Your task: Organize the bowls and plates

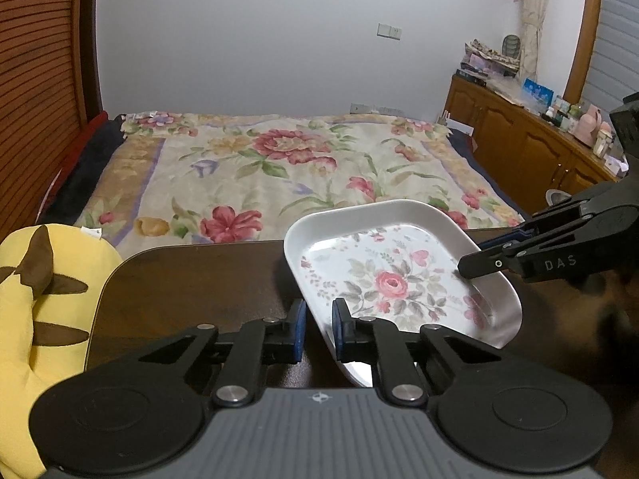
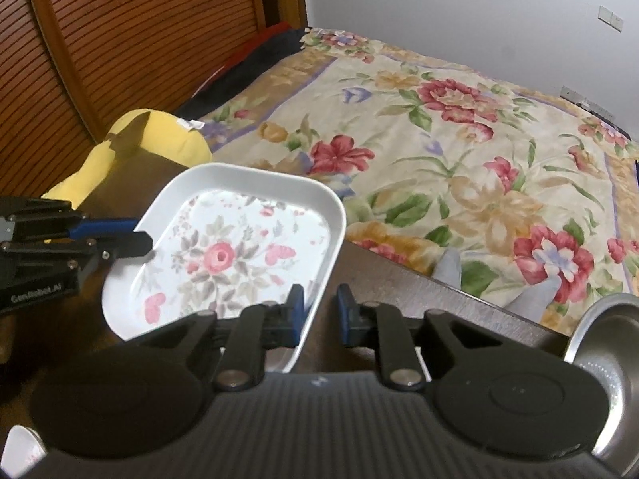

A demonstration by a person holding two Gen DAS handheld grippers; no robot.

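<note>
Both tools, left (image 1: 319, 329) and right (image 2: 319, 311), pinch the floral plate's (image 1: 383, 279) rims; its near edge is hidden.

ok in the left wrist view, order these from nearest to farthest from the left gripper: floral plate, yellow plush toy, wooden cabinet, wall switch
1. White square floral plate: its edge sits between the left gripper fingers.
2. Yellow plush toy with brown stripes: left, beside the table.
3. Wooden cabinet: far right, beyond the bed.
4. White wall switch: on the back wall.
</note>
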